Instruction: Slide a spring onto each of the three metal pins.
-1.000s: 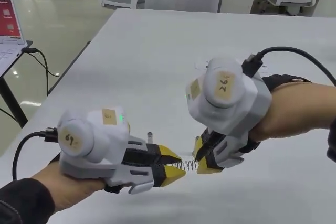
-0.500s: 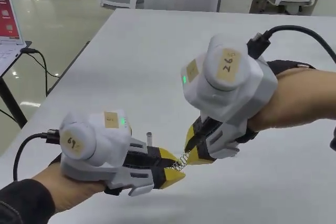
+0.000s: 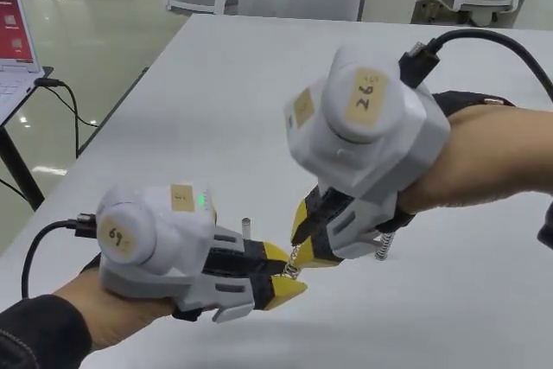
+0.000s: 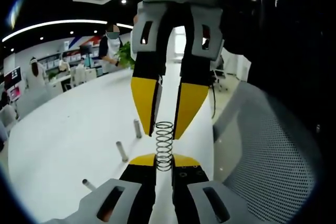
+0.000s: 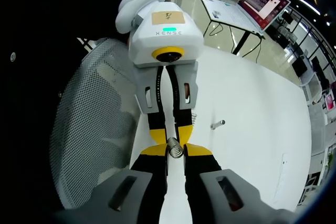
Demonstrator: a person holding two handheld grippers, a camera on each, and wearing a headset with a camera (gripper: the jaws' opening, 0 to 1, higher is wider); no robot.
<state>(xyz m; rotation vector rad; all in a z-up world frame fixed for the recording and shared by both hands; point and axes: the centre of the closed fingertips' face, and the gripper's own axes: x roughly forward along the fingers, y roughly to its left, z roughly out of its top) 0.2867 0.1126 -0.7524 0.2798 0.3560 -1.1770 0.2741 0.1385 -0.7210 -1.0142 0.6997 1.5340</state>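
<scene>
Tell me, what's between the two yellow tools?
A small metal spring. In the left gripper view it runs from the left tool up to the right tool, pinched at both ends.

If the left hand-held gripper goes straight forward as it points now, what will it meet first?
Most likely the right hand-held gripper, whose yellow jaws stand straight ahead around the far end of the spring held by the left hand-held gripper.
</scene>
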